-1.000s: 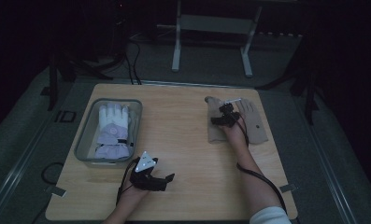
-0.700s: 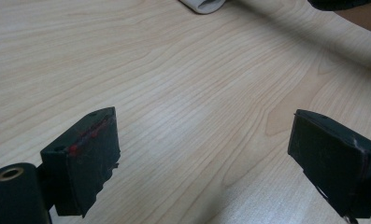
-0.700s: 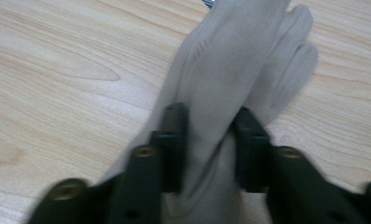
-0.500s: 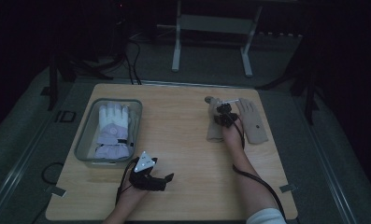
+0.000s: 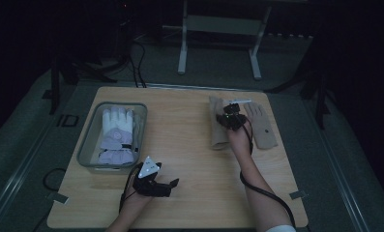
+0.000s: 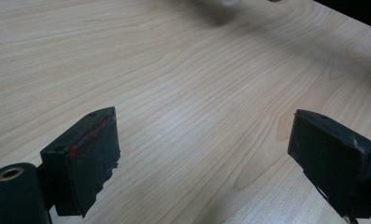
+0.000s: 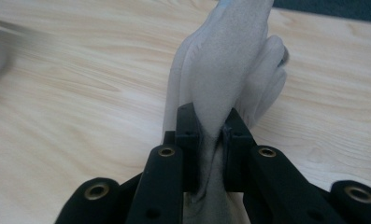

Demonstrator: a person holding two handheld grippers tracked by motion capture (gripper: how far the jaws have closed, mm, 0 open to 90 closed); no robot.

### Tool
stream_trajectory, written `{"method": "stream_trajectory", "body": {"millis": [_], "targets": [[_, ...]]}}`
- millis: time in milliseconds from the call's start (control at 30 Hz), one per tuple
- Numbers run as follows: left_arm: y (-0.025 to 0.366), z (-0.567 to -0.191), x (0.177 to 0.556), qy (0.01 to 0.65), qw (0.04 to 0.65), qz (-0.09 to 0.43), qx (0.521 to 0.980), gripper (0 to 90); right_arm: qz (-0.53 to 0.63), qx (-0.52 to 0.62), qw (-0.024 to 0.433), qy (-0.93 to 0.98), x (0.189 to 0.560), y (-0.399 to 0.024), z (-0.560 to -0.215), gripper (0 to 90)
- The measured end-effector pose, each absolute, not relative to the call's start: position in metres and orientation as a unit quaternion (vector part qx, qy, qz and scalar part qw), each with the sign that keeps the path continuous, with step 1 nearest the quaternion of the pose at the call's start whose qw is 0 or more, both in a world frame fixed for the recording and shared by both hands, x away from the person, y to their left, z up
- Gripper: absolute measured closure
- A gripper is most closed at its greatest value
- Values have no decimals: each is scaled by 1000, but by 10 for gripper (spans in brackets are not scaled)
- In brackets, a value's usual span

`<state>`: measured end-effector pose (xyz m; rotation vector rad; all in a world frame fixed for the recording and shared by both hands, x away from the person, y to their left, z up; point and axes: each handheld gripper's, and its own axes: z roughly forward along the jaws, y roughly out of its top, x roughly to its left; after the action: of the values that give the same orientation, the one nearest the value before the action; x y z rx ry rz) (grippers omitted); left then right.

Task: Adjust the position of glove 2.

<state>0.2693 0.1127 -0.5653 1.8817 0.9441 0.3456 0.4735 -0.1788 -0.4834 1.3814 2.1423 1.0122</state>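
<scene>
My right gripper [image 5: 228,115] is shut on a beige glove [image 5: 217,131] at the far right of the wooden table [image 5: 189,159]. In the right gripper view the jaws [image 7: 211,128] pinch a fold of this glove [image 7: 225,60], and the rest of it stretches away toward the tabletop. A second beige glove [image 5: 265,126] lies flat just right of that hand. Near the front edge my left gripper [image 5: 170,185] rests low over bare wood. Its jaws [image 6: 202,140] stand wide open with nothing between them.
A grey bin [image 5: 85,141] at the left of the table holds a white and lavender pair of gloves [image 5: 116,133]. Cables trail from both grippers to the front edge. A metal stand [image 5: 218,29] rises beyond the table's far side.
My right gripper has closed on the beige glove and risen, pulling the pinched part up off the table. The left gripper has stayed where it was.
</scene>
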Motion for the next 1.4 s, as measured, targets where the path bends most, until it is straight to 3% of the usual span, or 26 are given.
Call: {"method": "stream_trajectory", "body": {"millis": [500,1100,1200,1400], "targets": [[113,-563,267,387,485,153,769,95,428,478,183,745,406,-152,-455,807],[112,-564,267,385,484,151,771,95,358,503,146,773,377,-139,-546,794],[112,-564,267,384,484,150,772,95,352,497,148,779,376,-140,-554,764],[112,-564,267,384,484,150,772,95,347,465,145,801,375,-135,-555,521]]}}
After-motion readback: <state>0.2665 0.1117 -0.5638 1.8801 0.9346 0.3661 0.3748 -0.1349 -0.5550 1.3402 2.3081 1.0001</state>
